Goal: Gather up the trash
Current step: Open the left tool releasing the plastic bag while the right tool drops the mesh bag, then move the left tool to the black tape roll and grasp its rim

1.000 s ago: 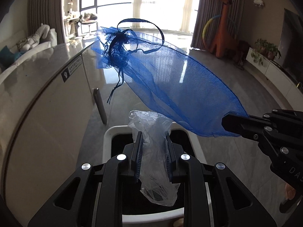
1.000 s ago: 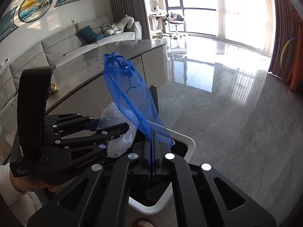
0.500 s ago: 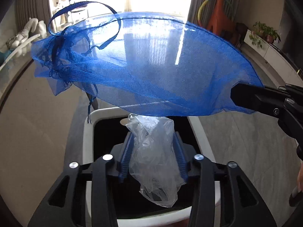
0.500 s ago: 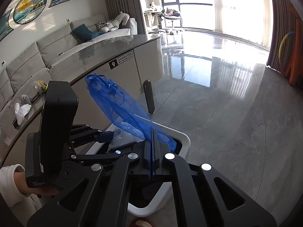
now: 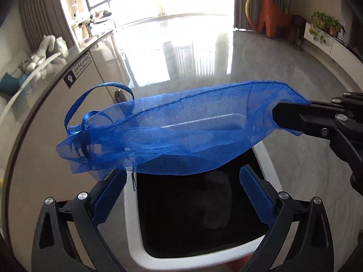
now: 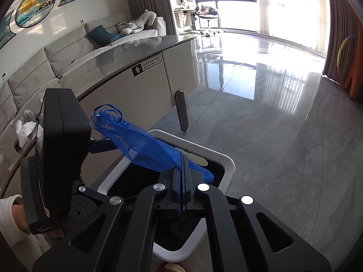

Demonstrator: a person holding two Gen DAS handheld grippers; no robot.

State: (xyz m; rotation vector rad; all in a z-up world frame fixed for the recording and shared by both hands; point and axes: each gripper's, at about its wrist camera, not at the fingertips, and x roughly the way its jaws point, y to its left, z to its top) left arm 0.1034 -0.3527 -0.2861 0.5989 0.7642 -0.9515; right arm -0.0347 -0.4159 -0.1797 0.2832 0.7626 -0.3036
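The blue mesh bag (image 5: 181, 133) hung over the open bin (image 5: 133, 244), pinched at one end by the right claw (image 6: 182, 174). The left claw (image 5: 183, 195) was opening wide above the bin, nothing between its pads. A clean drop probably needed the bag's ribbon end inside the rim before release.

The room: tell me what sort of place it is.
Most likely a home living room: a grey sofa with cushions, round wall art, tall curtained windows, and a polished floor.
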